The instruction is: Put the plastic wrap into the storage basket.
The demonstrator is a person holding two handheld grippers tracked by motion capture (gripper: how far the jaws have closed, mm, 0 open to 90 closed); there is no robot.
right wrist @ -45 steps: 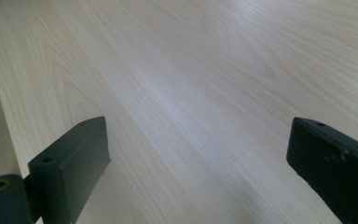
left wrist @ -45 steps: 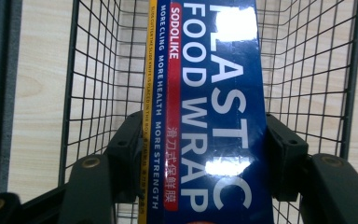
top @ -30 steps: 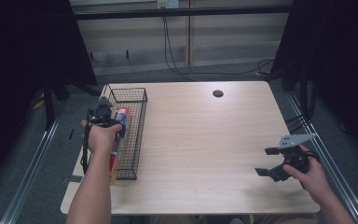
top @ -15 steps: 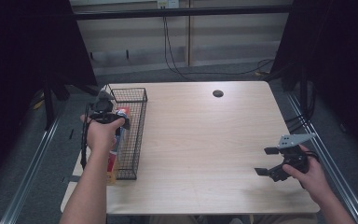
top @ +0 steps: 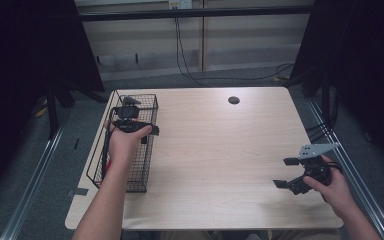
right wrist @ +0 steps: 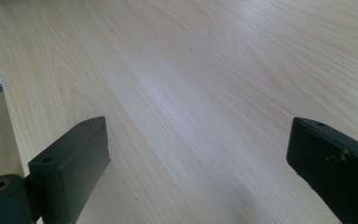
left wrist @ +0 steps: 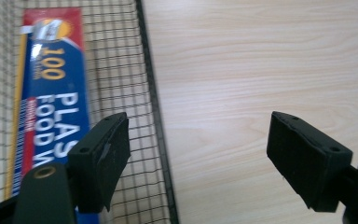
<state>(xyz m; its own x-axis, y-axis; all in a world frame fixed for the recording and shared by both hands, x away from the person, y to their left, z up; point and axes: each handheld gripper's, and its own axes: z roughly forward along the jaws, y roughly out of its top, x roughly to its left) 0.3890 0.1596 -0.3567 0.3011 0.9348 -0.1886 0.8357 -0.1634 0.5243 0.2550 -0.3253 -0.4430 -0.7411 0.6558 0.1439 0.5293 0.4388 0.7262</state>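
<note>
Left gripper [left wrist: 198, 158] jaws spread wide, nothing between them. In the left gripper view one jaw sits over the wire basket [left wrist: 154, 107], the other over bare tabletop, basket rim running between them. Inside the basket, upper left of that frame, lies a long blue and red plastic food wrap box [left wrist: 51, 93], flat on the mesh floor, partly hidden by the left jaw. High view: left hand [top: 125, 140] holds the left gripper [top: 147, 131] above the basket's right wall, left of centre; basket [top: 150, 107] sits along the left edge of the light wood table [top: 220, 150].

Right gripper [right wrist: 196, 172] also released, jaws far apart, empty, over plain wood grain. High view puts the right gripper [top: 286, 172] at lower right, held by the right hand [top: 335, 187], grey plate on top, well apart from the basket. Small dark round hole [top: 233, 100] in the table, upper centre.
</note>
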